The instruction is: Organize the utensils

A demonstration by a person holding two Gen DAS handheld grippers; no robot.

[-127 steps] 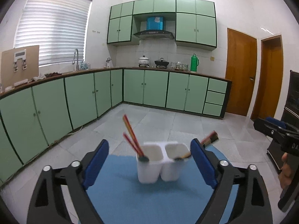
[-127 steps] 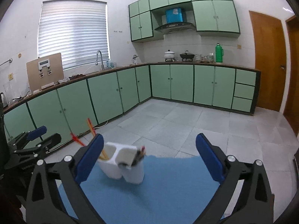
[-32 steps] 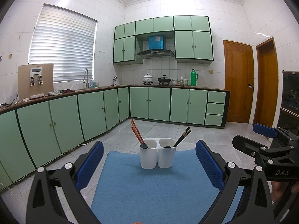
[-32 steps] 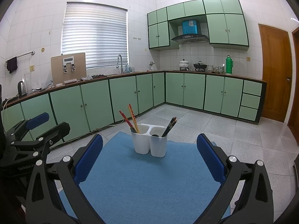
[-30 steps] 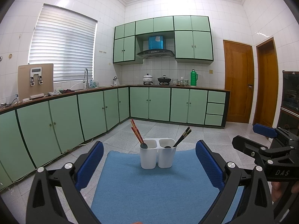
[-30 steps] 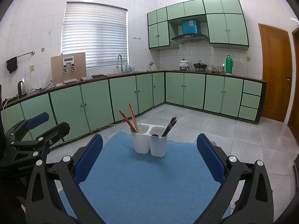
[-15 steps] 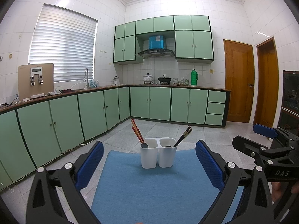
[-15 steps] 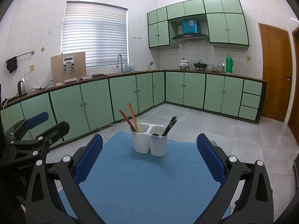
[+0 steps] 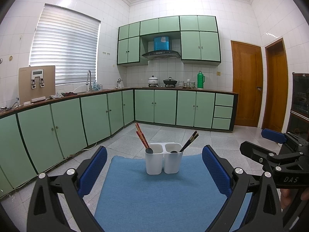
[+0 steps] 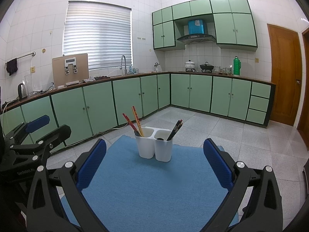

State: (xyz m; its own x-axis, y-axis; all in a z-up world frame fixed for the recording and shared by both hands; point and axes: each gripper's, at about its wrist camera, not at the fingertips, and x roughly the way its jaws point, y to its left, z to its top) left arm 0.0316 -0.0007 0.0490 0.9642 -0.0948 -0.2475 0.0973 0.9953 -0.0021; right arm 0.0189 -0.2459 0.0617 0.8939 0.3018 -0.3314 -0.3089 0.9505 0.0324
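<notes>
Both tongs hang spread wide and empty, the left gripper (image 9: 154,164) and the right gripper (image 10: 154,161) drawn back side by side. Ahead of them, under their fingers, lies the blue mat (image 9: 160,197); well ahead at its far end, centred between the fingers, stands the white two-cup holder (image 9: 163,161). Red chopsticks (image 9: 141,136) and a dark spoon (image 9: 149,150) lean in its left cup, dark chopsticks (image 9: 190,142) in the right, so I judge the sorting finished and both tools retired. Only the right camera shows the kettle (image 10: 21,90) on the counter, far off to the left; the left one alone shows a dark cabinet (image 9: 300,100) off to the right
</notes>
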